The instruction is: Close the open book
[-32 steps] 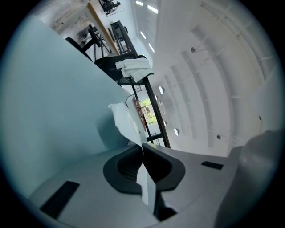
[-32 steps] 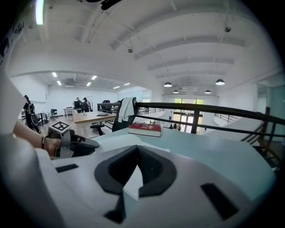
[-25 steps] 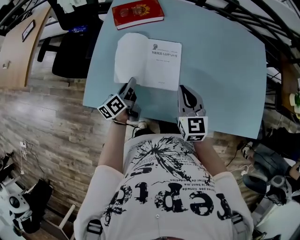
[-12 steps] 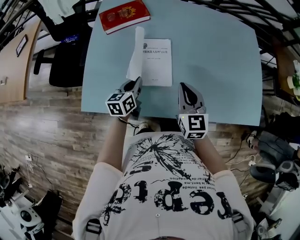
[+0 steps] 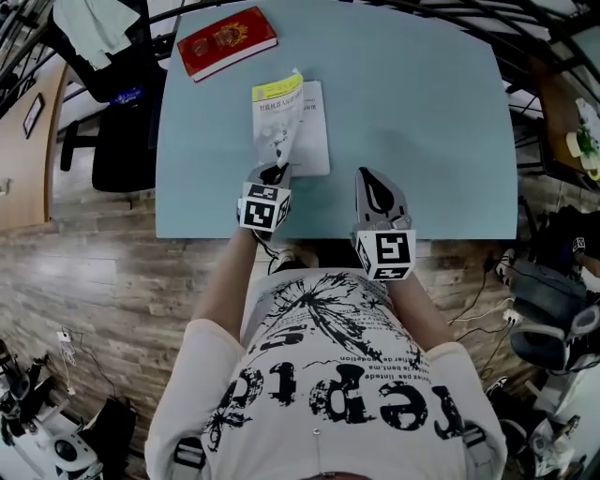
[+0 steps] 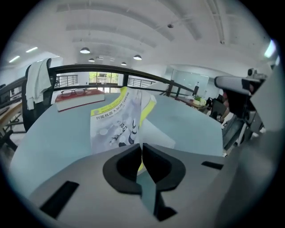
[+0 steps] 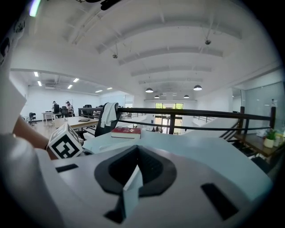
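**Book cover pinched and lifted by L gripper, R gripper idle**

Nearest in head view: a person in a white T-shirt (image 5: 328,375) w/ black print stands at the near edge of a light-blue table (image 5: 431,112), one gripper in each hand. The floor below is wood planks.

L gripper (image 5: 275,172) (image 6: 141,153): jaws closed tight on the near edge of the front cover (image 5: 275,117) (image 6: 116,118) of the book (image 5: 314,141). A thin yellow strip of the cover shows betw. the pads in the left gripper view.

R gripper (image 5: 372,178) (image 7: 136,164): jaws pressed together, nothing betw. them. It is over the near part of the table, to the right of the book, and apart from it.

The book lies on the table just beyond L gripper, approx. left of centre. The cover is white w/ a yellow band at its far end. It is raised steeply above the flat printed page, w/ its outer side showing to the camera. So the book is partly closed, not yet shut.

Farther: a red book (image 5: 226,42) (image 6: 79,98) (image 7: 126,131) lies closed at the far-left corner of the table, well apart from the first one. Beyond the left table edge is a black chair (image 5: 122,122) w/ a white cloth (image 5: 89,23) over its back.
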